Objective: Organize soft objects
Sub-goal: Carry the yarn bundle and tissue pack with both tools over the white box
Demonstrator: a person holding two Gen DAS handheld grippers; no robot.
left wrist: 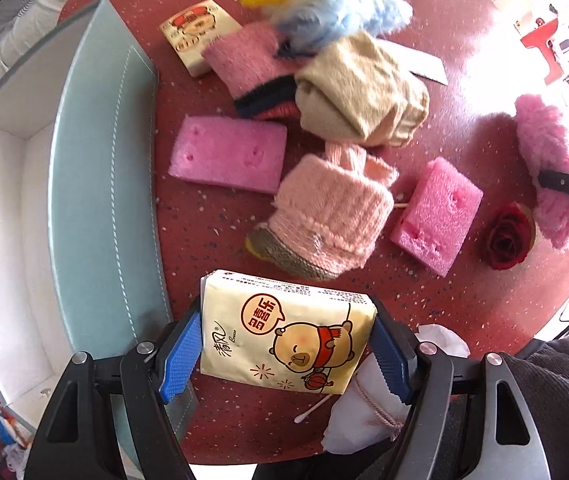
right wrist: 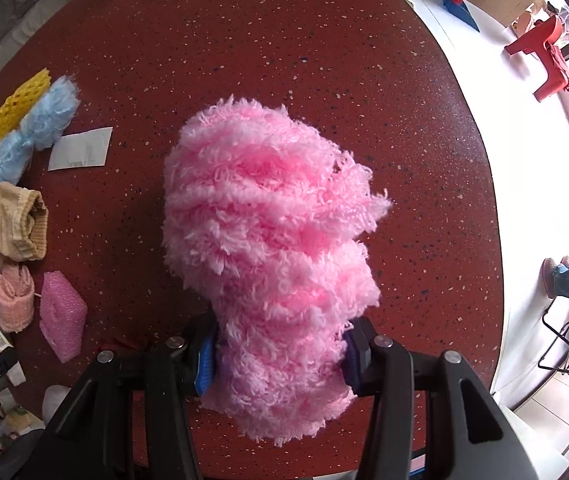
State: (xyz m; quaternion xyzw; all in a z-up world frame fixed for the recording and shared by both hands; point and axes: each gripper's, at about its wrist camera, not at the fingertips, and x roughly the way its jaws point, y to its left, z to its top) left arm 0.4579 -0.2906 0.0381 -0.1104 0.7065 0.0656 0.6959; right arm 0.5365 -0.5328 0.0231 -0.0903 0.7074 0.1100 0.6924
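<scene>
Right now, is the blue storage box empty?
Cannot tell fully: the visible part of the blue storage box shows only bare white lining.

- tissue pack at 6 o'clock of left wrist view, between the left gripper pads, above the table
- box at 9 o'clock, on table edge
- knit sock at centre; foam block just at its 10 o'clock, second foam block at its 3 o'clock
- fabric rose at 3 o'clock
- fluffy yarn bundle between the right gripper pads

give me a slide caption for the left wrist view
Left tool grips a tissue pack above the red table, beside the blue box.
</scene>
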